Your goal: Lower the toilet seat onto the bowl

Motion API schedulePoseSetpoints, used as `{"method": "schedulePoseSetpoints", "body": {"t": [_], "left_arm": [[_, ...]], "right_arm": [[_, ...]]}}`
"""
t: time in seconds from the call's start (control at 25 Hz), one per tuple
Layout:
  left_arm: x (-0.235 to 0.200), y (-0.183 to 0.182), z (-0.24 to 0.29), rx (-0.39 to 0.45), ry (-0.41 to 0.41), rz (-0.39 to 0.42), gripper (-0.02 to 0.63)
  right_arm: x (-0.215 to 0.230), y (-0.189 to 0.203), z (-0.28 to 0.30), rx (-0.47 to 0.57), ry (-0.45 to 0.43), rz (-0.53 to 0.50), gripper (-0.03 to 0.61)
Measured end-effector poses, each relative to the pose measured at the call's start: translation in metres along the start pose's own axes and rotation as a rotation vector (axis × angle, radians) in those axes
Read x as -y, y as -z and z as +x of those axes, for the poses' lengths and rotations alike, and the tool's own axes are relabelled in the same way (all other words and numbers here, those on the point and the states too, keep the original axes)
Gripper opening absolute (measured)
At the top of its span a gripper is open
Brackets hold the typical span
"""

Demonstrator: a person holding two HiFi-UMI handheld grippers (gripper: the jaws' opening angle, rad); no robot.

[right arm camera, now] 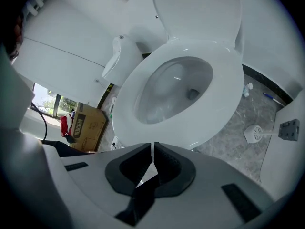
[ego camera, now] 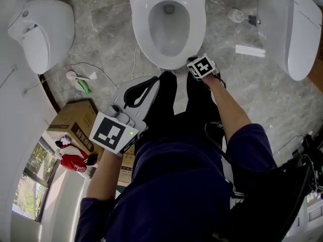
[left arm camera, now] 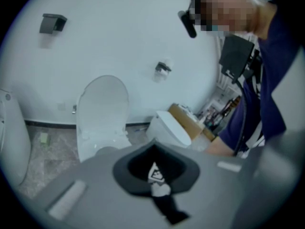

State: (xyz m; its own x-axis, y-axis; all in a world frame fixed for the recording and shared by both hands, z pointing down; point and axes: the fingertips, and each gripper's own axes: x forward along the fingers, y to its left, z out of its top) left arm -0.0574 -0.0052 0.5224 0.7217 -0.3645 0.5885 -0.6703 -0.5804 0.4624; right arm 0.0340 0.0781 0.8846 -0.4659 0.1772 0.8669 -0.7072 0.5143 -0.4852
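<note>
The white toilet seat (ego camera: 194, 39) lies flat on the bowl, with the lid (right arm camera: 200, 8) standing upright behind it. In the right gripper view the seat ring (right arm camera: 228, 94) fills the middle, just beyond the jaws. My right gripper (ego camera: 191, 63) hovers at the seat's front edge, to the right of its middle; its jaws (right arm camera: 152, 149) are shut with nothing between them. My left gripper (ego camera: 154, 82) is held back by the person's legs, away from the toilet. Its jaws (left arm camera: 155, 168) look shut and empty, pointing toward another toilet.
Other white toilets stand at the left (ego camera: 45, 32) and right (ego camera: 292, 29). A cardboard box (ego camera: 75, 122) sits on the floor at the left. A toilet brush (right arm camera: 255, 132) lies on the grey marble floor to the bowl's right. Cables trail across the floor.
</note>
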Motion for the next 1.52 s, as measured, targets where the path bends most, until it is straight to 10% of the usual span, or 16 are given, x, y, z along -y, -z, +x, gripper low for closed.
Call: {"method": "schedulePoseSetpoints", "body": {"t": [0.92, 1.52], "left_arm": [[0.003, -0.027, -0.006, 0.077, 0.042, 0.051, 0.003], [0.02, -0.066, -0.047, 0.188, 0.019, 0.136, 0.003]], "right_arm": [[-0.009, -0.011, -0.039, 0.048, 0.05, 0.018, 0.023], [-0.087, -0.092, -0.173, 0.351, -0.033, -0.062, 0.023]]}}
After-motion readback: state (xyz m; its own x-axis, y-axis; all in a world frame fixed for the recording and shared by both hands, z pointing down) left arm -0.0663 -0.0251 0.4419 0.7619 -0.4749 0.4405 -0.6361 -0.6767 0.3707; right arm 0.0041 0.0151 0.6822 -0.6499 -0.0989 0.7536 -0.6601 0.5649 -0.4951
